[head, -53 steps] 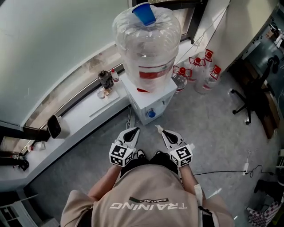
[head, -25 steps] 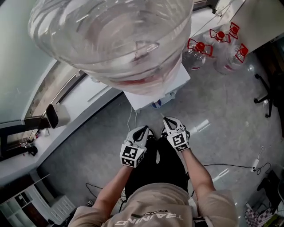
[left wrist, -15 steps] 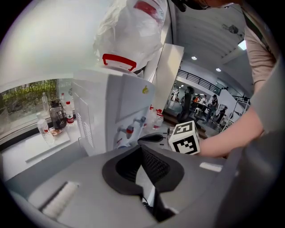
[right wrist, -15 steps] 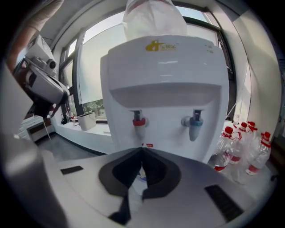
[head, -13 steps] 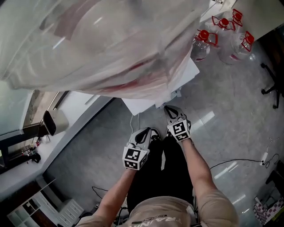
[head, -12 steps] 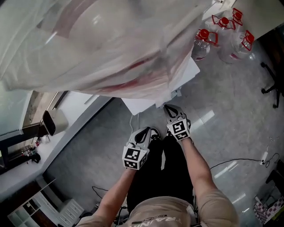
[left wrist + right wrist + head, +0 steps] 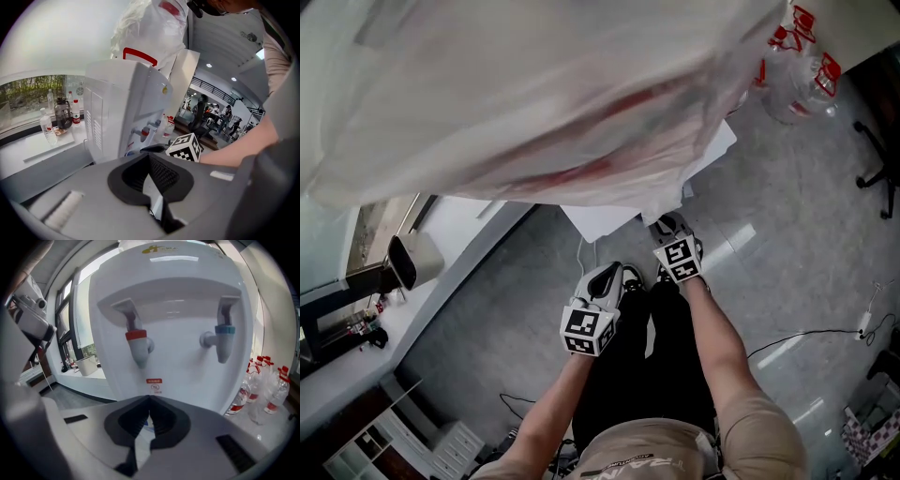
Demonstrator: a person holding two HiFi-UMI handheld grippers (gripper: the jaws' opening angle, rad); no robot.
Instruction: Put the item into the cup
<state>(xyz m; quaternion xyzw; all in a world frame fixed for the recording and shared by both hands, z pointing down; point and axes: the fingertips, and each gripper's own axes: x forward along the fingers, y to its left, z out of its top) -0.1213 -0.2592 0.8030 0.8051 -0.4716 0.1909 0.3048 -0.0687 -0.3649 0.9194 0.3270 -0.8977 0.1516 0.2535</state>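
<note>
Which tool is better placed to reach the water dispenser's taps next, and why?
Probably the right tool: its view looks squarely at the red tap and blue tap of the dispenser. The left tool sits farther back and sees the dispenser's side. Both are shut, holding nothing.

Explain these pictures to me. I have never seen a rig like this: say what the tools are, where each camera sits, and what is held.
There is no robot here. A person holds a two-jaw hand tool in each hand: the left gripper and the right gripper. The head view comes from a camera on the person's head, looking steeply down. The big blurred shape across its top is the water bottle on a dispenser. Each gripper view looks along that tool's own jaws. The right one faces the dispenser's red tap and blue tap; the left one sees the dispenser's side. Both pairs of jaws are shut, with nothing between them.
</note>
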